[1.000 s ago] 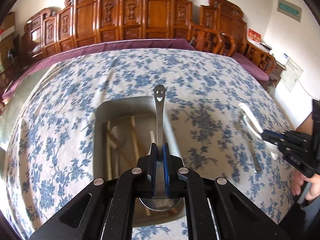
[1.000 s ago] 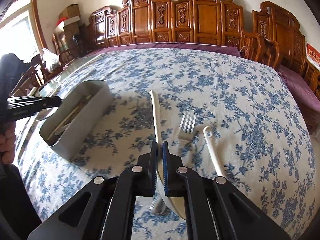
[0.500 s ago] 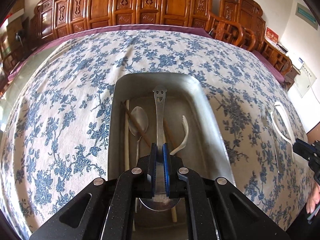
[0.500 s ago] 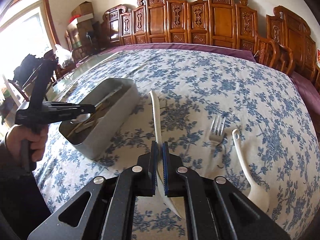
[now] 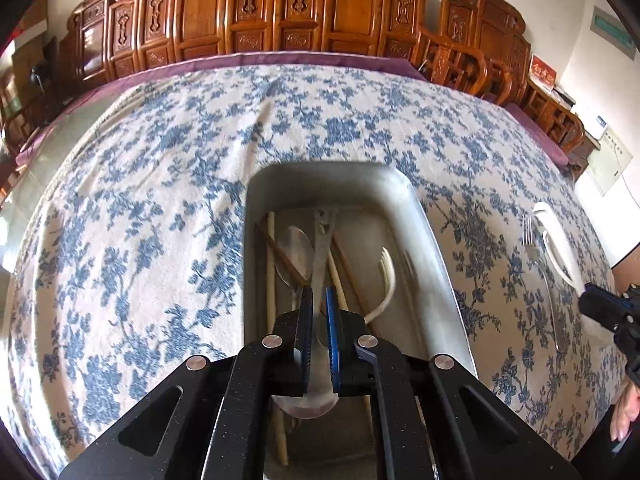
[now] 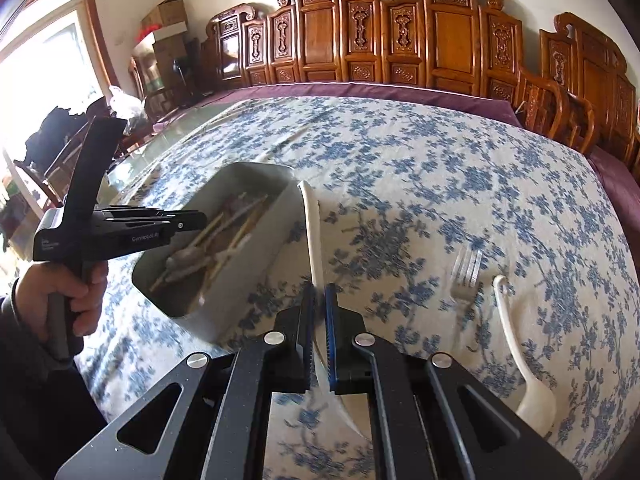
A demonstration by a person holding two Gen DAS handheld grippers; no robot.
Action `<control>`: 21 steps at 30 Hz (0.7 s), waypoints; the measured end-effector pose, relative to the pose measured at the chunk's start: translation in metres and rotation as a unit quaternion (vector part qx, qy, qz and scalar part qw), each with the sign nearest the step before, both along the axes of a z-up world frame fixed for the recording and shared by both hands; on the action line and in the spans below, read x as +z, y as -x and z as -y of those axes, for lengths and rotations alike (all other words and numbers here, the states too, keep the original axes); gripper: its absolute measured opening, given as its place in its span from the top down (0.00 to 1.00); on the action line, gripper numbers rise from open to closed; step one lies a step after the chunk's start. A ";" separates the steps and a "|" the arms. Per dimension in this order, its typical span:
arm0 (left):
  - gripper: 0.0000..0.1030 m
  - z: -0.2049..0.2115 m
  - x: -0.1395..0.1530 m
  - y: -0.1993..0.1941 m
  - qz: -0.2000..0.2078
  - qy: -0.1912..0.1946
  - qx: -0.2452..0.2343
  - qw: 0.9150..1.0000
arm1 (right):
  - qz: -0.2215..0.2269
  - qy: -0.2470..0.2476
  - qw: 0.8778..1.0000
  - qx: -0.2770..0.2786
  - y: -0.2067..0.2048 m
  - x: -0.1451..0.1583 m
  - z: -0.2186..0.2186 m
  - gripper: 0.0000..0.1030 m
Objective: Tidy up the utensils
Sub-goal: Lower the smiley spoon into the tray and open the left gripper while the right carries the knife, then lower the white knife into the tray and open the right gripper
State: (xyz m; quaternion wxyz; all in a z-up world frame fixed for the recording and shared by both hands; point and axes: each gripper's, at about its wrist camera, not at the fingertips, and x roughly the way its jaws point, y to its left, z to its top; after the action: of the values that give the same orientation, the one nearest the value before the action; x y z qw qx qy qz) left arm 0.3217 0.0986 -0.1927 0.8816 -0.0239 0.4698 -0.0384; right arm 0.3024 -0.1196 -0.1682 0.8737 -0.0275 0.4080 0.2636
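The left gripper (image 5: 316,300) is clamped on a metal spoon (image 5: 322,248), its pads pinching the handle just above the bowl, which shows below the jaws. The spoon hangs over the inside of a grey bin (image 5: 436,280), handle pointing away toward the bin's far wall; whether it touches anything inside cannot be told. In the bin lie wooden chopsticks (image 5: 272,264), a second metal spoon (image 5: 296,252) and a white fork (image 5: 386,280), all lengthwise. The bin stands on the counter (image 5: 140,200), which is covered by a blue-flowered cloth.

From the right wrist view, the right gripper (image 6: 319,296) is clamped on a white spoon (image 6: 312,236), whose long handle sticks out ahead past the jaws, just beside the bin's (image 6: 224,316) near side. To the right on the cloth lie a metal fork (image 6: 466,276) and another white spoon (image 6: 516,340), close together and well apart from the bin. At the left of this view, a hand (image 6: 76,296) holds the left gripper's handle above the bin.

Beyond the counter stands a row of carved wooden chairs (image 6: 400,40) against the wall.
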 end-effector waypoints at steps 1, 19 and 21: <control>0.94 -0.002 0.002 0.000 0.003 0.000 0.000 1.000 | 0.001 0.001 1.000 0.004 0.000 0.002 -0.008 0.94; 0.79 -0.043 0.029 0.006 0.038 -0.017 0.027 0.999 | -0.014 -0.033 0.999 0.037 -0.018 0.010 -0.098 0.93; 0.75 -0.048 0.031 0.006 0.042 -0.014 0.034 0.998 | -0.019 -0.040 0.998 0.033 -0.021 0.008 -0.105 0.93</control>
State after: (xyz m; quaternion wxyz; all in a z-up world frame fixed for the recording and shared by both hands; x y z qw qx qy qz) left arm 0.3155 0.1463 -0.1612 0.9015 -0.0262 0.4319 -0.0027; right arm 0.3236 -0.0148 -0.1605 0.8568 -0.0014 0.4127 0.3093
